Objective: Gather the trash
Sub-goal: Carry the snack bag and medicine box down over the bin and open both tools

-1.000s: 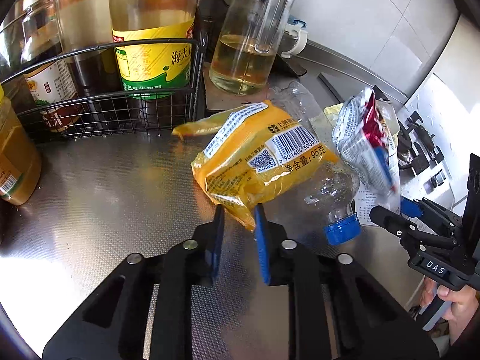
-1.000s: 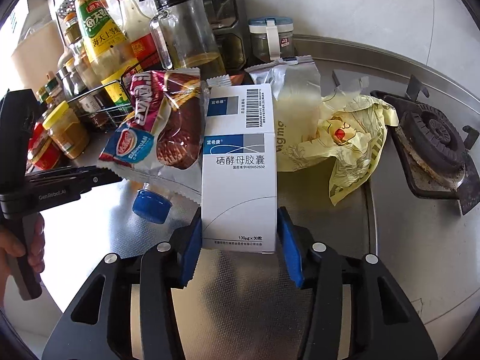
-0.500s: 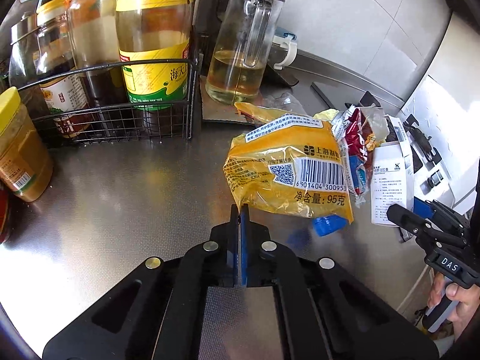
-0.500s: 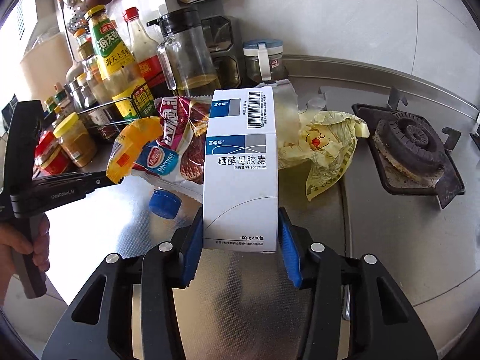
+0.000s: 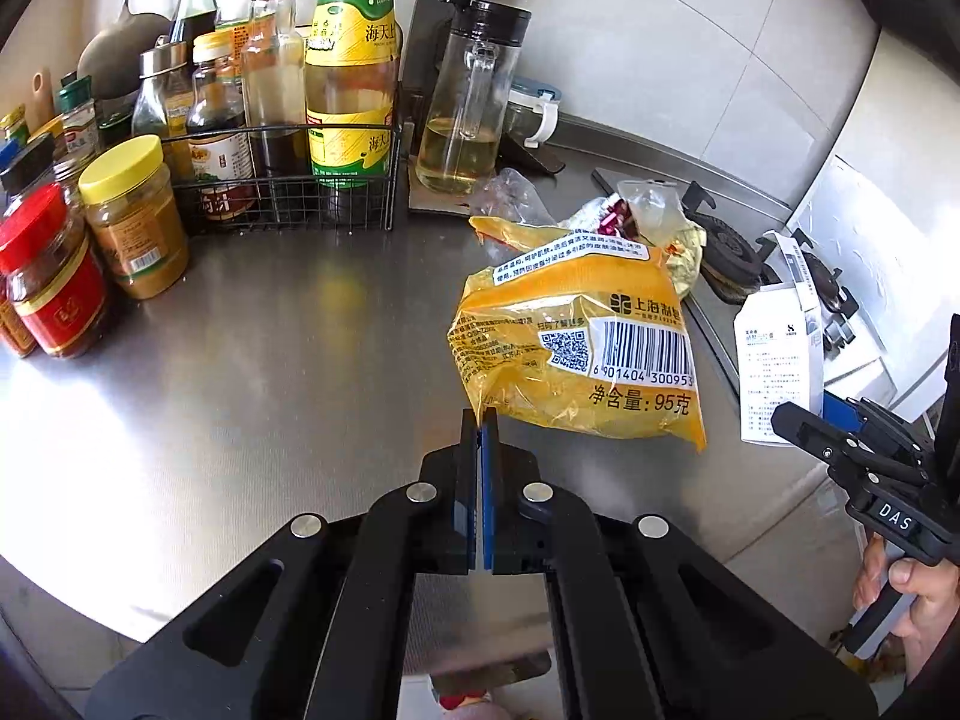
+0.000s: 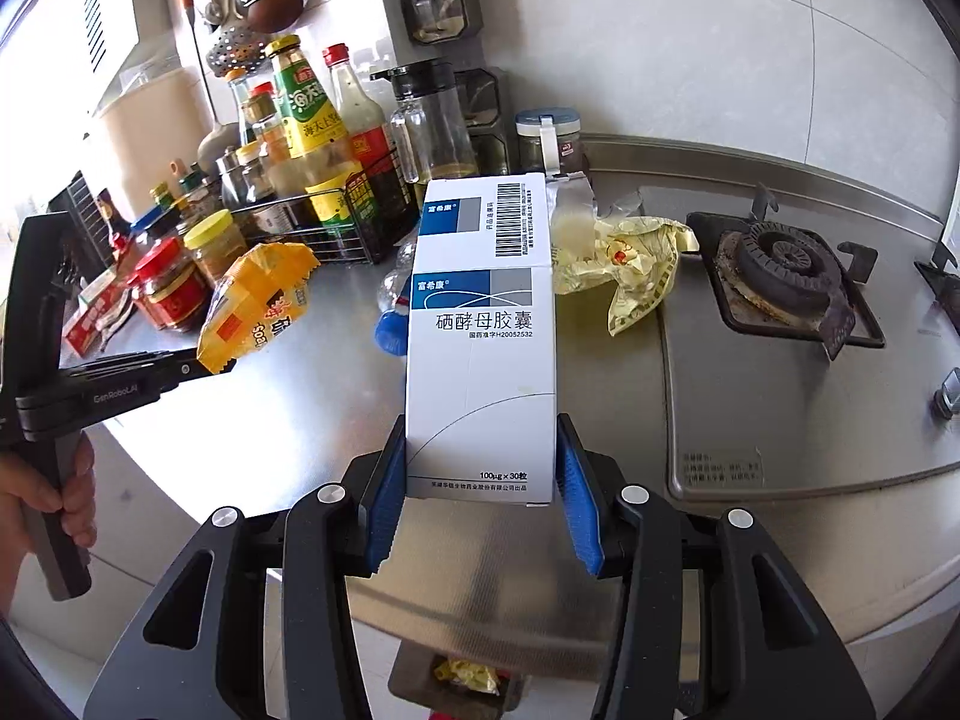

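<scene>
My left gripper (image 5: 480, 423) is shut on a corner of a yellow snack bag (image 5: 576, 354), which hangs above the steel counter; the same bag (image 6: 258, 306) shows at the left gripper's tip in the right wrist view. My right gripper (image 6: 480, 450) is shut on a white and blue medicine box (image 6: 480, 336), held upright between its blue pads. That box (image 5: 777, 372) also appears at the right edge of the left wrist view. Left on the counter are a clear plastic bottle with a blue cap (image 6: 390, 324), a pale yellow wrapper (image 6: 636, 258) and a red snack wrapper (image 5: 612, 219).
A wire rack (image 5: 288, 186) of sauce bottles, jars (image 5: 135, 216) and a glass oil jug (image 5: 465, 114) line the back left of the counter (image 5: 270, 372). A gas burner (image 6: 786, 270) sits at the right. A bin holding yellow trash (image 6: 468, 678) shows below the counter edge.
The left gripper closed on the yellow bag's corner and lifted it back from the pile. The right gripper drew back with the box, and the red snack wrapper no longer rests against it.
</scene>
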The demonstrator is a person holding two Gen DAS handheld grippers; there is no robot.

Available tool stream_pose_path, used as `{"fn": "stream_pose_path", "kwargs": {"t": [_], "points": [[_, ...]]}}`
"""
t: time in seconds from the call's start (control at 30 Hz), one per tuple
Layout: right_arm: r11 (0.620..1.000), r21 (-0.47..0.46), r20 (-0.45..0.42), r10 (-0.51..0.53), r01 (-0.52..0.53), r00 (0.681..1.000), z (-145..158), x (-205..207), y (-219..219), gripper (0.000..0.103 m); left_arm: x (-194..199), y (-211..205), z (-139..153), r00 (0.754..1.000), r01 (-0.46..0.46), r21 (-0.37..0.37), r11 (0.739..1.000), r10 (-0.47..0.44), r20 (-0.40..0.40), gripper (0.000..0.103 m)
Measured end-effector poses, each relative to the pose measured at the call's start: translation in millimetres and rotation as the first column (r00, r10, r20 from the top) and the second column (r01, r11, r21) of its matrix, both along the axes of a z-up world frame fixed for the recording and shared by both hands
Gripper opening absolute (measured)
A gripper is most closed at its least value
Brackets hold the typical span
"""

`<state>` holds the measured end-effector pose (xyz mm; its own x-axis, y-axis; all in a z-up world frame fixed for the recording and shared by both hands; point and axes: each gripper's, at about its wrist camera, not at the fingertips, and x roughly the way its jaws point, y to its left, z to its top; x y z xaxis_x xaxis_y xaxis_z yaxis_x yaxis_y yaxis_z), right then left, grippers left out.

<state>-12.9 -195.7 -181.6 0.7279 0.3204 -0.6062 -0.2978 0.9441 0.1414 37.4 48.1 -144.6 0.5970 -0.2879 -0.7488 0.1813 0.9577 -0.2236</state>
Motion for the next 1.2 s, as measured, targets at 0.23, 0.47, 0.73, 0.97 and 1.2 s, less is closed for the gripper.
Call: {"fn": "stream_pose_path", "kwargs": {"t": [0.23, 0.47, 0.73, 0.97, 1.2], "points": [[1.000, 0.001, -0.013, 0.023, -0.023, 1.000, -11.4, -63.6, -0.6, 0.047, -75.5, -11.9, -2.2, 1.000, 0.012, -0.017, 1.000, -0.012, -0.010, 0.000], [0.999, 0.009, -0.071, 0.039, -0.039, 0.997, -42.3, -114.6, -3.3, 0.047, -137.1, -19.3, -27.3, 0.998, 0.013, -0.038, 0.999, -0.015, -0.062, 0.000], [0.999, 0.014, -0.195, 0.046, -0.044, 0.980, -104.5, -136.5, -0.4, 0.047, -174.7, -29.1, -95.7, 0.980, 0.017, -0.044, 0.999, -0.025, -0.197, 0.000], [0.999, 0.024, -0.320, 0.046, -0.041, 0.946, -166.9, -125.6, 2.5, 0.047, -182.4, -37.9, -180.7, 0.938, 0.007, -0.041, 0.999, -0.021, -0.345, 0.000], [0.998, 0.064, -0.418, 0.053, -0.029, 0.907, -223.2, -97.6, 11.6, 0.047, -173.3, -40.4, -260.4, 0.894, -0.006, -0.026, 1.000, -0.006, -0.449, 0.000]]}}
